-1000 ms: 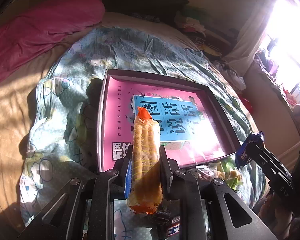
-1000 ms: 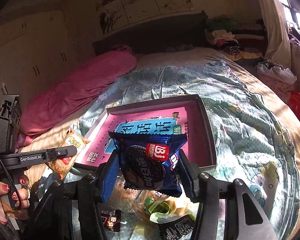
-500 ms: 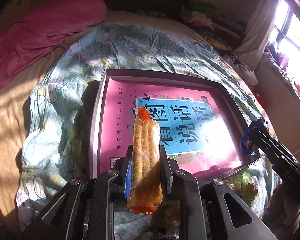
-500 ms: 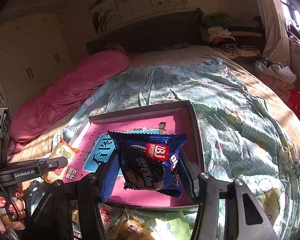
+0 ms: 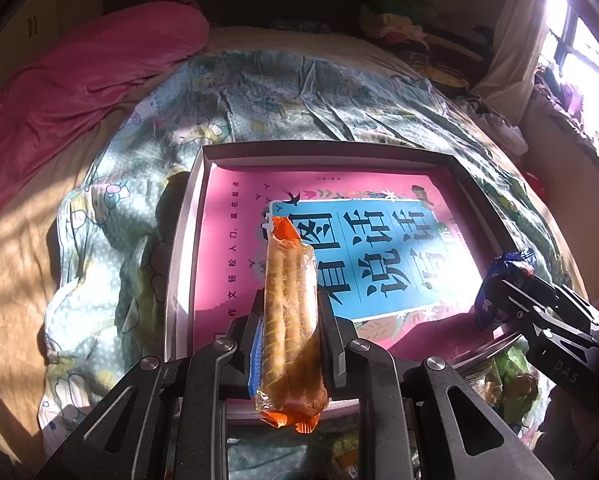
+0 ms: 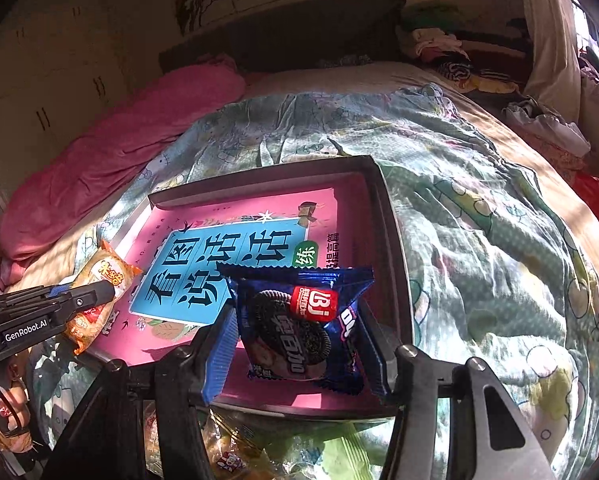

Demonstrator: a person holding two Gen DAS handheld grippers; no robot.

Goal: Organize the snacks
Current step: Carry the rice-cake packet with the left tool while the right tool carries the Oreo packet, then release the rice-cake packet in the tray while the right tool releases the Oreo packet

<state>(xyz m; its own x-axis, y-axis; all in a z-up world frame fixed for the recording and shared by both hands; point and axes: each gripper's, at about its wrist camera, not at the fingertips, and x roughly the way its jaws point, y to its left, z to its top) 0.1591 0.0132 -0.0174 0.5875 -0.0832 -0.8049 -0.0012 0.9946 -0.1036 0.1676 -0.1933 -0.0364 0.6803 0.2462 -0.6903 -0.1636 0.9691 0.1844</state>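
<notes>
A shallow grey box (image 5: 179,264) with a pink and blue printed bottom lies on the bed; it also shows in the right wrist view (image 6: 391,240). My left gripper (image 5: 289,320) is shut on an orange cracker packet (image 5: 289,304), held upright over the box's near left part. My right gripper (image 6: 299,340) is shut on a blue Oreo packet (image 6: 299,328), held over the box's near right corner. Each gripper shows in the other's view: the right one (image 5: 499,296) at the box's right edge, the left one (image 6: 99,292) at the box's left edge.
Several loose snack packets (image 6: 239,448) lie on the floral bedspread (image 6: 479,240) just in front of the box. A pink duvet (image 5: 79,72) lies at the far left. Piled clothes (image 6: 439,44) sit by the headboard. A window (image 5: 587,64) is at the right.
Both grippers have moved forward with their packets, from above the loose snack pile to over the near part of the box. Their grips have not changed.
</notes>
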